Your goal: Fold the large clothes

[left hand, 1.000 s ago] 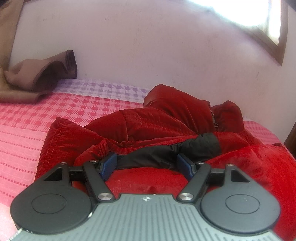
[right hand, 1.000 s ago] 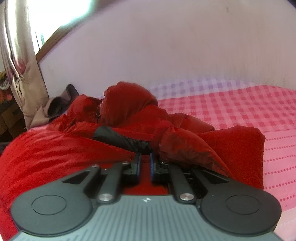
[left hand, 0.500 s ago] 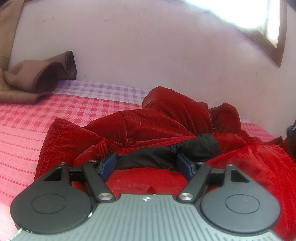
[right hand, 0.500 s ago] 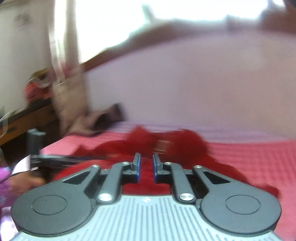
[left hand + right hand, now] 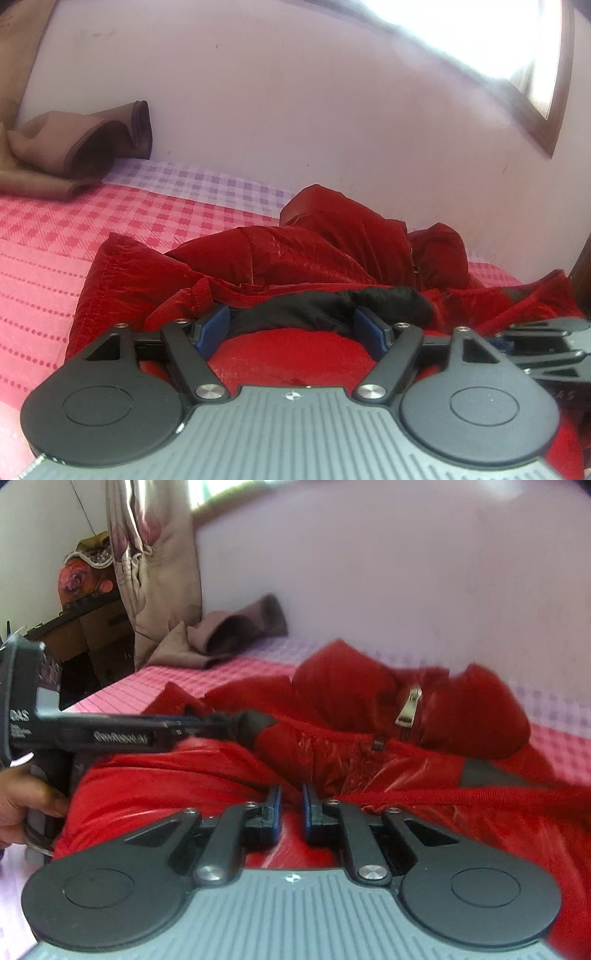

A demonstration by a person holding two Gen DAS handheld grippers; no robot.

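Note:
A red puffer jacket (image 5: 314, 254) with a black cuff (image 5: 332, 306) lies bunched on the pink checked bed (image 5: 55, 236). My left gripper (image 5: 291, 326) is open, its blue pads on either side of the black cuff, low over the jacket. My right gripper (image 5: 291, 806) has its jaws nearly shut with a narrow gap, resting on the red jacket (image 5: 369, 746); I cannot see fabric between them. The left gripper (image 5: 110, 734) shows side-on in the right wrist view, at the cuff. The jacket's zipper pull (image 5: 408, 710) lies near the collar.
A brown folded garment (image 5: 74, 147) lies at the bed's far left against the white wall (image 5: 295, 110). A window (image 5: 517, 55) is at the upper right. In the right wrist view a curtain (image 5: 155, 572) and a wooden cabinet (image 5: 85, 638) stand beyond the bed's left edge.
My right gripper swung from the jacket's right side to its near middle and now faces the collar. The left gripper has stayed open at the cuff.

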